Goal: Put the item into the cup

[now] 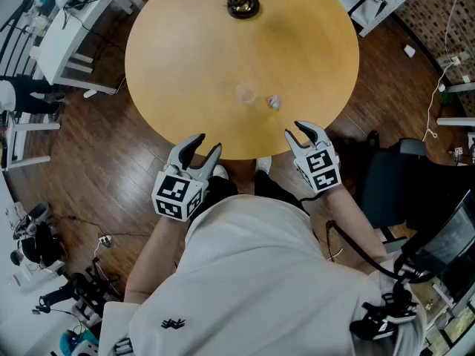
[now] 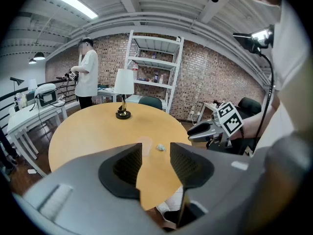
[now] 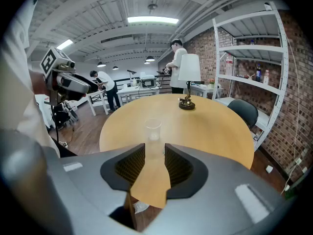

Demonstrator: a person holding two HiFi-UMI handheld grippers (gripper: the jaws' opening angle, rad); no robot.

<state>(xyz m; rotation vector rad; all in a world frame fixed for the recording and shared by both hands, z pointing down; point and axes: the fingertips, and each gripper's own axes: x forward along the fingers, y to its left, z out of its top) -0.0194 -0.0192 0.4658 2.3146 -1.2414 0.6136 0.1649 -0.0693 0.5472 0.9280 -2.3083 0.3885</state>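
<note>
A clear plastic cup [image 1: 246, 93] stands upright on the round wooden table [image 1: 185, 58], toward the near side. A small crumpled pale item [image 1: 274, 101] lies on the table just right of the cup, apart from it. My left gripper [image 1: 208, 144] hovers at the table's near edge, open and empty. My right gripper [image 1: 295, 130] is also open and empty at the near edge, a short way from the item. In the left gripper view the item [image 2: 160, 147] shows between the open jaws, farther off. The right gripper view has the cup [image 3: 153, 129] straight ahead.
A table lamp [image 1: 243, 4] with a brass base stands at the table's far side. A dark office chair [image 1: 401, 184] is at the right of me, white desks [image 1: 74, 21] at the left. A person [image 2: 88, 72] stands beyond the table, near a white shelf [image 2: 154, 62].
</note>
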